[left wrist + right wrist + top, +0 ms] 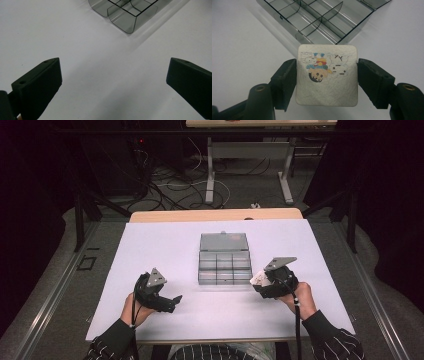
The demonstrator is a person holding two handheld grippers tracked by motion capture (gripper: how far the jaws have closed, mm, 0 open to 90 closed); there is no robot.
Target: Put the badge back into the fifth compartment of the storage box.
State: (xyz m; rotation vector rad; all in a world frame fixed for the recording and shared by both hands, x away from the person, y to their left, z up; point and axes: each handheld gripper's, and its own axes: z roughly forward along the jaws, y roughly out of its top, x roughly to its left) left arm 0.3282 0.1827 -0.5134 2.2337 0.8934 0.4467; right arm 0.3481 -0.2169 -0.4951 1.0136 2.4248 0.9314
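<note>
The right tongs (327, 72) grip a small square card (327, 75) with rounded corners and a cartoon drawing on its upper face; the jaws press on its two opposite side edges, and the card lies flat between them, just above the white table (242, 50); in the high view the same card (258, 278) shows as a pale patch at the front of the right tongs (260, 281), just beside the near right corner of the clear compartment box (224, 267).

The box sits open near the middle of the table (165, 245), its lid (224, 241) folded back on the far side; its dividers mark out several cells, which look empty as far as can be seen; from the right gripper view the box (322, 20) lies just beyond the card's far edge.

The left tongs (113, 82) stand wide open over bare table, holding nothing; a corner of the box (125, 17) shows ahead of them; in the high view the left tongs (175, 301) rest near the front edge, well apart from the box.

The card looks thin, light and fairly stiff, with a dull, slightly textured surface; held edge to edge it could bow or pop out if squeezed hard, so a modest pinch seems wise; gripping at mid-edge, as here, keeps it level; being so light, it may flutter rather than drop straight when released over a cell.
</note>
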